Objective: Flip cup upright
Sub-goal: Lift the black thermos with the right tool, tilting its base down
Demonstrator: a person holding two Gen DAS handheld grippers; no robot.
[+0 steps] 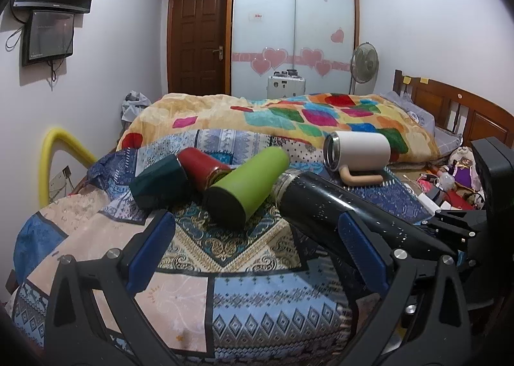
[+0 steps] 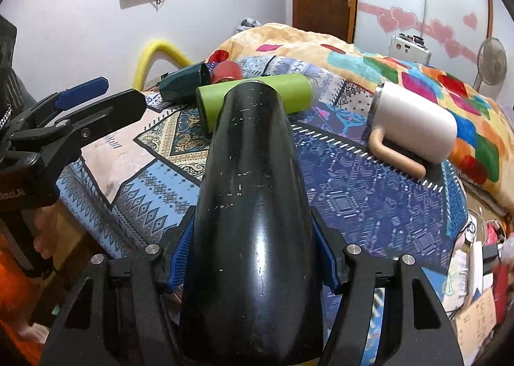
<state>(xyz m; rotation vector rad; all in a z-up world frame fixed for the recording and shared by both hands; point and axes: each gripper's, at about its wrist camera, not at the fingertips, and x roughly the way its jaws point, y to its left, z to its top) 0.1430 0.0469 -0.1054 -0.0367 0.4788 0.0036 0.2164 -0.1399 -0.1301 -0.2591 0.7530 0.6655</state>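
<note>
A tall black cup [image 2: 253,205] lies lengthwise between my right gripper's blue pads [image 2: 180,256]; my right gripper [image 2: 253,253] is shut on it and holds it tilted above the bed. In the left wrist view the black cup [image 1: 331,202] points its steel rim toward a green cup [image 1: 247,186] lying on its side. My left gripper [image 1: 257,247] is open and empty above the patterned quilt, left of the black cup. It also shows in the right wrist view [image 2: 96,96]. A red cup [image 1: 202,170], a dark green cup [image 1: 160,184] and a white mug [image 1: 356,150] lie tipped over.
The cups rest on a patterned quilt [image 1: 225,295] on a bed, with a colourful blanket [image 1: 289,115] heaped behind. A yellow padded rail [image 1: 48,160] stands at the left edge. Toys and clutter [image 1: 449,179] lie at the right by the wooden headboard [image 1: 465,109].
</note>
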